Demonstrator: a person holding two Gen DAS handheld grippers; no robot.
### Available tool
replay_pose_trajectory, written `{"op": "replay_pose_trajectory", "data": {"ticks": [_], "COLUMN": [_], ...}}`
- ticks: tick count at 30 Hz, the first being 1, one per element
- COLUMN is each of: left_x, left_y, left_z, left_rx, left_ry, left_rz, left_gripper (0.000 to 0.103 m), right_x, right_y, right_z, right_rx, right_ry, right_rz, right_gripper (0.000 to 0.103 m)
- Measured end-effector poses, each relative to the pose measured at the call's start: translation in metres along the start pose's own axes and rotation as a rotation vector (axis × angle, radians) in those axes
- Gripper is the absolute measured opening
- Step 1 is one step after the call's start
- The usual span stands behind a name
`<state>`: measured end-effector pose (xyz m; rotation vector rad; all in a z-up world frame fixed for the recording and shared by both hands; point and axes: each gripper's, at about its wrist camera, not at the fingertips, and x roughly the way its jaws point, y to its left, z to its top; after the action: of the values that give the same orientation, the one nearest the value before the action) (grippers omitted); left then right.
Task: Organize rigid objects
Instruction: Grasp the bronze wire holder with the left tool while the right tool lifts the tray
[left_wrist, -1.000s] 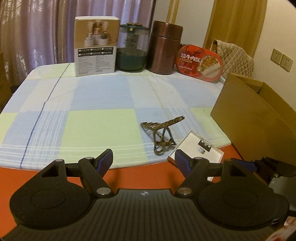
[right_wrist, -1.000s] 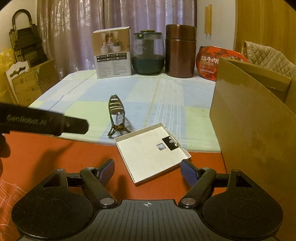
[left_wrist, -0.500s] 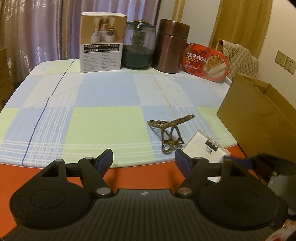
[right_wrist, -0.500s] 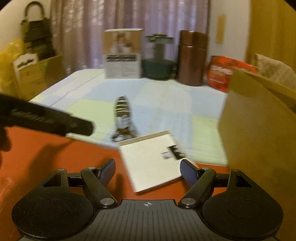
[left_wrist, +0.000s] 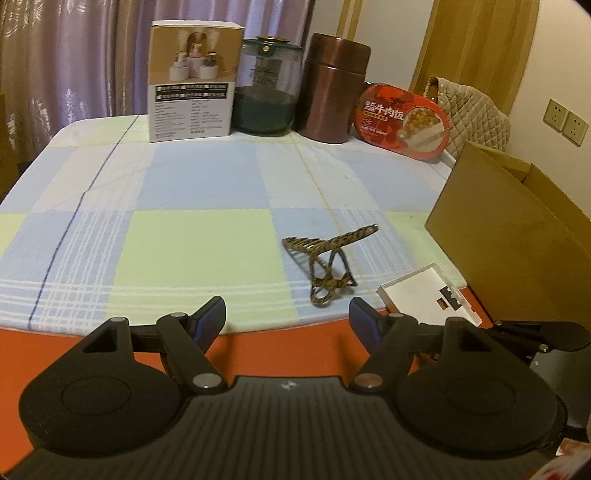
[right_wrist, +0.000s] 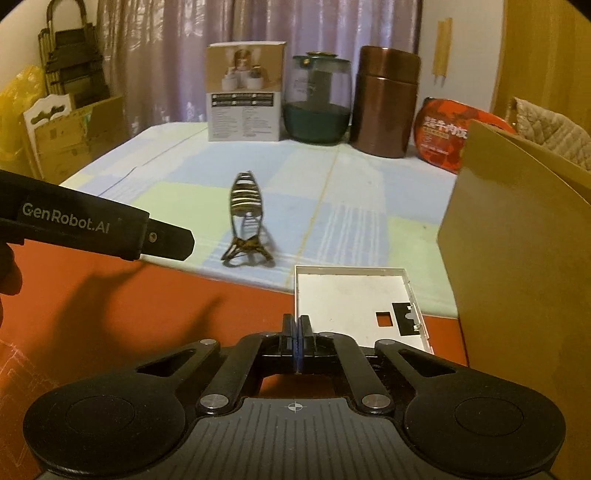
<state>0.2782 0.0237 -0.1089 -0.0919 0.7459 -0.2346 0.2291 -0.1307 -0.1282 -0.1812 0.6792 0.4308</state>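
We read the job as barely begun, judging only from how things lie. 2 loose items sit at the near edge of the table (left_wrist: 207, 236): a patterned hair clip (left_wrist: 325, 262) on the checked cloth, and just to its right a flat white plastic tray (right_wrist: 354, 302) lying half on the cloth and half on the red surface. Neither is lifted. An open cardboard box (right_wrist: 517, 258) stands at the right, close beside the tray; we take it to be the likely destination, but its inside is not visible. Along the far edge stand 4 items in a row: a printed carton (left_wrist: 192, 85), a glass jar (left_wrist: 267, 92), a copper canister (left_wrist: 334, 88) and a red meal pack (left_wrist: 399, 127). The left gripper (left_wrist: 286, 315) hangs over the near edge with its jaws spread wide and nothing between them. The right gripper (right_wrist: 297, 328) has its jaws pressed together at the tray's near left rim; whether they actually pinch that rim we cannot tell. Both loose items remain to be put away.
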Motion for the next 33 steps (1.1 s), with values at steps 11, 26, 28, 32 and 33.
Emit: {"op": "replay_pose_trajectory", "data": {"ticks": [11, 26, 28, 32, 33], "left_x": [0.042, -0.010, -0.025, -0.057, -0.064], "left_y": [-0.029, -0.023, -0.022, -0.027, -0.028], "left_z": [0.016, -0.020, -0.033, -0.060, -0.067], "left_rx": [-0.016, 0.007, 0.011, 0.023, 0.029], "left_ry": [-0.032, 0.046, 0.059, 0.060, 0.054], "left_rz": [-0.016, 0.090, 0.109, 0.111, 0.112], "left_gripper": [0.042, 0.019, 0.019, 0.019, 0.019], "right_x": [-0.014, -0.047, -0.054, -0.072, -0.076], "right_y": [-0.015, 0.005, 0.011, 0.022, 0.025], "right_z": [-0.008, -0.023, -0.028, -0.045, -0.050], "right_rx": [0.076, 0.023, 0.013, 0.000, -0.006], "right_ry": [-0.015, 0.004, 0.012, 0.046, 0.063], "right_rz": [0.016, 0.082, 0.092, 0.109, 0.119], "right_gripper": [0.000, 0.000, 0.000, 0.000, 0.000]}}
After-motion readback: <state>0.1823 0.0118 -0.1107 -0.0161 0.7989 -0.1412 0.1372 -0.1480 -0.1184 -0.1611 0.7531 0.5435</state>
